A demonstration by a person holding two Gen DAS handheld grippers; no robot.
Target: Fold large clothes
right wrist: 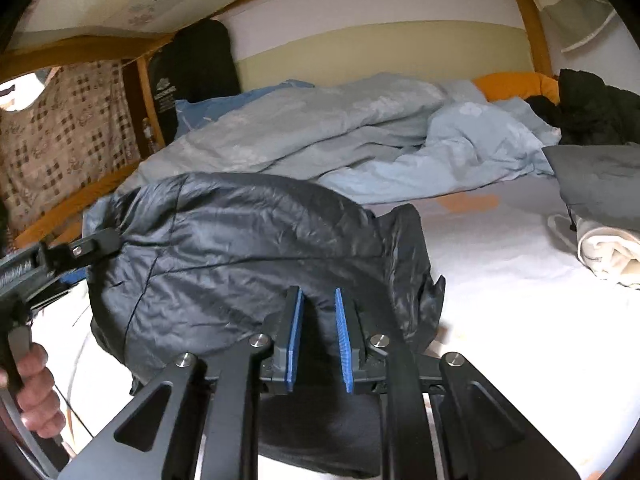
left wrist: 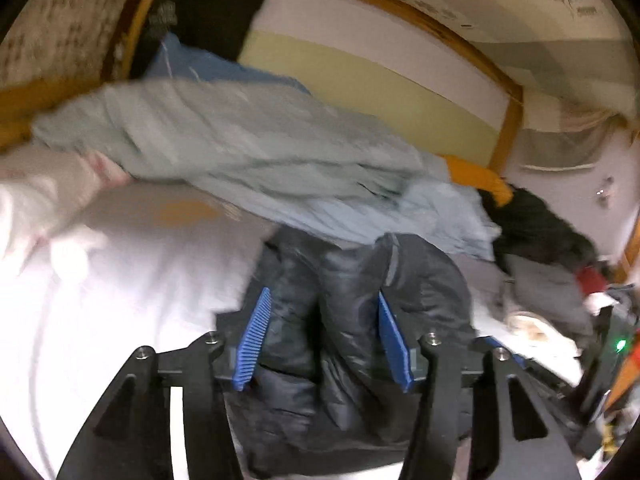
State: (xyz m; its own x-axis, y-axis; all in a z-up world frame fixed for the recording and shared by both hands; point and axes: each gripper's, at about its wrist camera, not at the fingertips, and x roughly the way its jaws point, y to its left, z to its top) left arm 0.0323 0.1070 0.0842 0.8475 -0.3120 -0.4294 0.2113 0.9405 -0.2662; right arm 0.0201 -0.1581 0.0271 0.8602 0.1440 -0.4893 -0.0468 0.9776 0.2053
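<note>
A dark, shiny puffer jacket (right wrist: 224, 240) lies bunched on the white bed sheet (right wrist: 500, 300). In the right wrist view my right gripper (right wrist: 318, 291) is at the jacket's near edge, its blue pads close together and pinching a fold of the dark fabric. My left gripper (right wrist: 108, 242) holds the jacket's left end, and creases radiate from its tip. In the blurred left wrist view the jacket (left wrist: 424, 280) fills the gap between the pads of my left gripper (left wrist: 323, 292), which stand fairly wide on the thick bunch.
A crumpled pale blue duvet (right wrist: 360, 132) lies behind the jacket. A folded grey garment (right wrist: 600, 176) and a cream cloth (right wrist: 608, 248) sit at the right, with black clothes (right wrist: 592, 108) and an orange pillow (right wrist: 516, 80) behind. The wooden bed frame (right wrist: 532, 12) encloses it. A hand (right wrist: 36, 392) grips the left tool.
</note>
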